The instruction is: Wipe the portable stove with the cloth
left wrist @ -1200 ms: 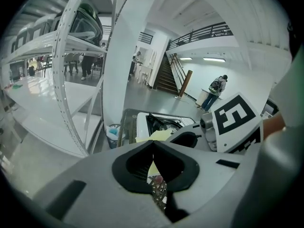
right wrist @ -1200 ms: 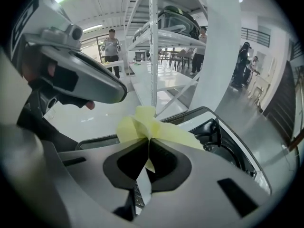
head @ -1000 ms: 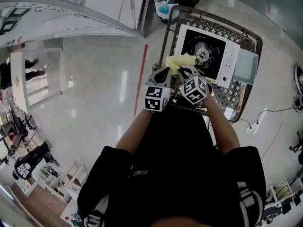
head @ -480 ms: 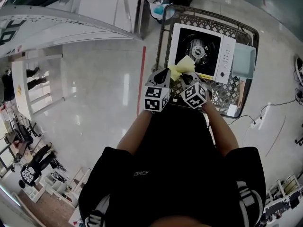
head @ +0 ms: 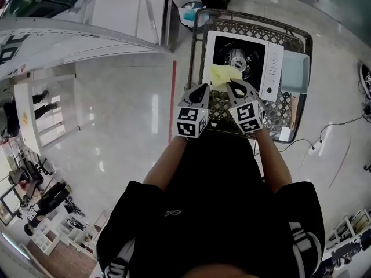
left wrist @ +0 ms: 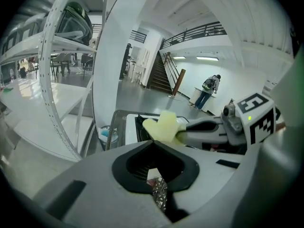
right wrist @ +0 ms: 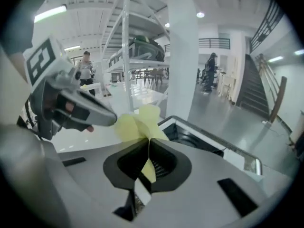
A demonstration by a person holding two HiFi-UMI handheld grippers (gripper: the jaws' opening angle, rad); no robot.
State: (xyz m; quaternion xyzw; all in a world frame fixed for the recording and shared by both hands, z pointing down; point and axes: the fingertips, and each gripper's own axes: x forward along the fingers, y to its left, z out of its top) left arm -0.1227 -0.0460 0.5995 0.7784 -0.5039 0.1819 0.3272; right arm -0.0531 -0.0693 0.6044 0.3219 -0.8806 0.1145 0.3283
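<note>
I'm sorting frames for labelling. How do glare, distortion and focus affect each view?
Head view: heavy fisheye curving; bright glare streaks the floor, yet stove and cloth stay legible. Left gripper view: black vignetted corners, the near left gripper soft. Right gripper view: a ceiling lamp flares; the cloth in the right gripper is sharp.

Glossy pale floor all around, bouncing back the ceiling lights, with a red line running straight across it. White perforated shelving rises close by, and a broad white column stands beyond. Further back, a dark staircase climbs toward a railed balcony. A person stands near the far wall, and a white power strip lies on the floor.
</note>
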